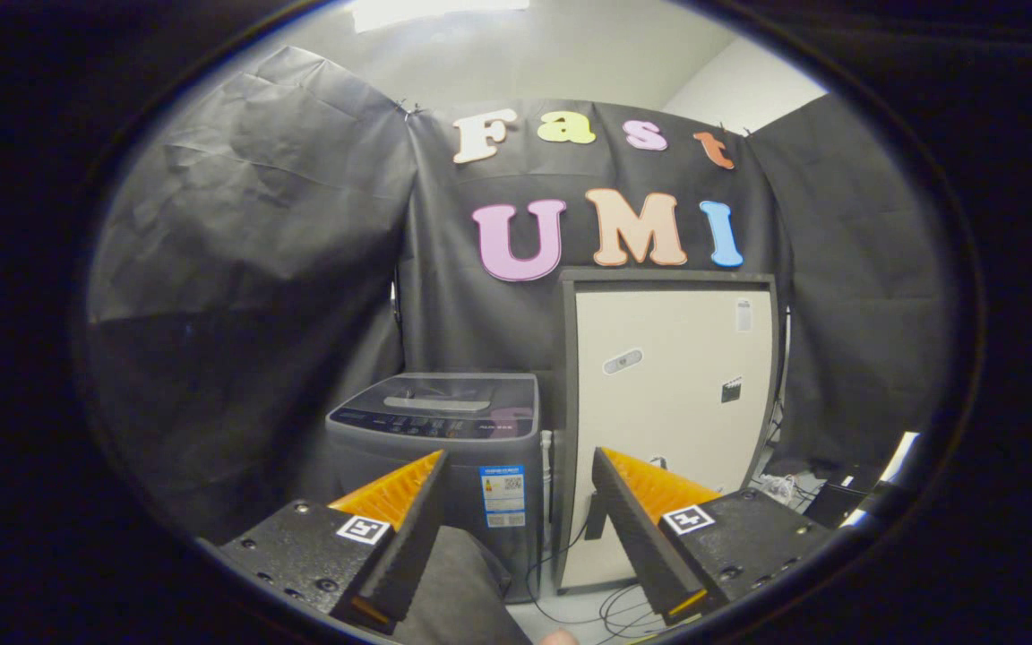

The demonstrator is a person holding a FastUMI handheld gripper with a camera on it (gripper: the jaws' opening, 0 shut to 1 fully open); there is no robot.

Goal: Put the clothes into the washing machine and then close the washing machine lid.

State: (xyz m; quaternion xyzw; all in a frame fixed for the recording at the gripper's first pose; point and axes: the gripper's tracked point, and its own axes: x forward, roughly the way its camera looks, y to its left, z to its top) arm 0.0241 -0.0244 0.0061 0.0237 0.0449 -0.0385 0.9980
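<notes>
While the gripper (516, 502) sits low in the middle of the frame, its two fingers are spread wide apart with nothing between them, so the jaws are released. At the far left of the frame hangs crumpled black cloth (247, 269), the booth's wall, running from the top down toward the floor. Just right of it, in the lower centre-left, stands the washing machine (440, 439), a grey top-loader whose lid (444, 399) lies flat and shut. A sticker (503, 494) is on its front face near the right corner. The left finger (399, 528) overlaps the machine's lower front, and the machine lies beyond the fingers. A dark grey piece of fabric (458, 582) shows at the bottom centre, just beside the left finger and below the machine; whether it is the clothes cannot be told. Right of the machine, touching or just beside it, stands a tall cream cabinet (673, 394) with a dark frame and small stickers on its door. The right finger (637, 528) crosses the cabinet's lower part. Loose cables (606, 609) lie on the pale floor at the cabinet's foot. At the lower right, dark boxes and clutter (838, 502) sit against more black cloth.
</notes>
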